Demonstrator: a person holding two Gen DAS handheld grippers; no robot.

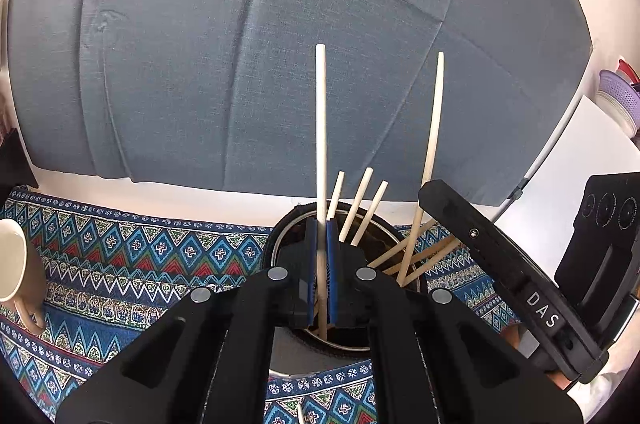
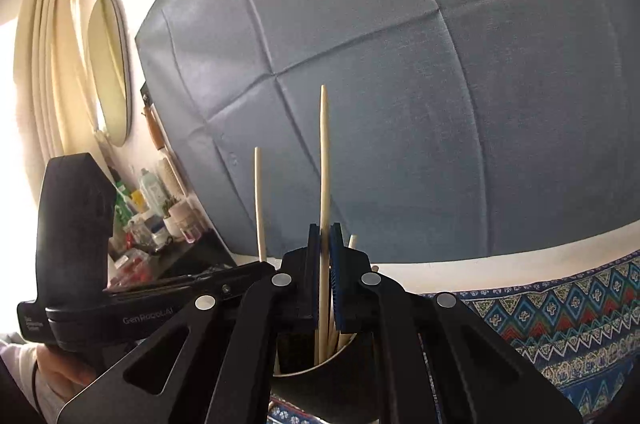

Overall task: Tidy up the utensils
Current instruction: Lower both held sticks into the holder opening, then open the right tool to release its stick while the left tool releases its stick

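Note:
A pale wooden chopstick [image 1: 320, 128] stands upright between the blue pads of my left gripper [image 1: 321, 252], which is shut on it. Its lower end reaches into a black round holder [image 1: 285, 228] with a metal rim, where several more chopsticks [image 1: 362, 200] lean. To the right, my right gripper [image 1: 430, 192] is shut on a second chopstick [image 1: 434, 128], also over the holder. In the right wrist view, that chopstick [image 2: 324, 152] rises from the shut right gripper [image 2: 325, 248] above the holder [image 2: 340, 364]. My left gripper [image 2: 264, 266] and its chopstick [image 2: 259, 200] show on the left.
The holder stands on a blue patterned cloth [image 1: 140, 264]. A cream mug [image 1: 16, 264] sits at the far left. A grey-blue fabric panel [image 1: 240, 64] fills the back. Stacked colanders [image 1: 618, 100] are at the right; a cluttered shelf of bottles [image 2: 152, 212] and a round mirror [image 2: 108, 68] are beyond.

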